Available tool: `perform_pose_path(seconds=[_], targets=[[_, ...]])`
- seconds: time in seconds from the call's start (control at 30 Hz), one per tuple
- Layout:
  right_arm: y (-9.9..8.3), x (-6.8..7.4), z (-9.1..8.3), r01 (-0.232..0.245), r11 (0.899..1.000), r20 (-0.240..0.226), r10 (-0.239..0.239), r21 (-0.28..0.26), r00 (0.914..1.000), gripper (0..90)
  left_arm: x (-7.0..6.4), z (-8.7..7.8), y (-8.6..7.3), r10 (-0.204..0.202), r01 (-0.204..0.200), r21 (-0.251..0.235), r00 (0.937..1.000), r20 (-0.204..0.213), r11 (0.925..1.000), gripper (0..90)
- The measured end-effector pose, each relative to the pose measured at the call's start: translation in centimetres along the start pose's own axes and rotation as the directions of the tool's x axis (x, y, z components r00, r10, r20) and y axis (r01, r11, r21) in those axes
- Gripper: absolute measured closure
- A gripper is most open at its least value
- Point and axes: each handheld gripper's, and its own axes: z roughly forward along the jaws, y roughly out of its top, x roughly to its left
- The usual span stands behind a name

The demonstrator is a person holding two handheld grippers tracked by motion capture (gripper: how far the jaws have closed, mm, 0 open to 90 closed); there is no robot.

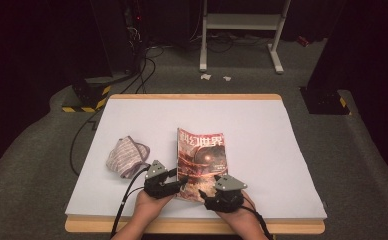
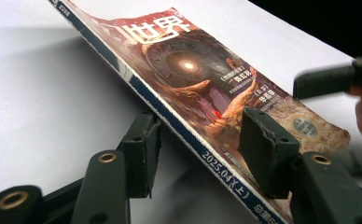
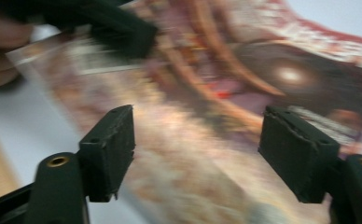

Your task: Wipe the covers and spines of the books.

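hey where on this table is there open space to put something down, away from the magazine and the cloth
Free: the whole right side of the table, from the magazine out to the right edge, and the wide far strip beyond the magazine and the striped cloth. Crowded: the near middle, where the left gripper and right gripper work at the magazine, cloth close beside.

Striped cloth (image 1: 127, 155) on white table (image 1: 262, 130)

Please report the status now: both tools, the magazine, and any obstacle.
Left tool open, jaws astride the magazine spine edge. Right tool open, over the cover. Magazine's spine edge lifted. Striped cloth lies apart, left; no obstacle.
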Motion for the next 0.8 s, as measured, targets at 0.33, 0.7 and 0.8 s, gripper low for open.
perform_pose_path(seconds=[0.33,0.7,0.8], targets=[[0.2,2.4,1.9,0.057,0.996,-0.093,-0.052,0.061,0.9943,19.3,0.0,0.3,0.1,0.001,-0.001,-0.002,0.9999,-0.01,1.0,47.7],[1.0,3.7,3.8,0.102,0.99,0.01,-0.104,0.1,0.9946,19.2,-0.3,0.5,0.6,-0.006,0.005,-0.019,0.9998,-0.021,0.9998,46.9],[1.0,3.9,4.1,0.114,0.988,0.022,-0.117,0.102,0.9929,20.6,-0.5,0.6,0.8,-0.007,0.006,-0.025,0.9997,-0.022,0.9997,46.8]])
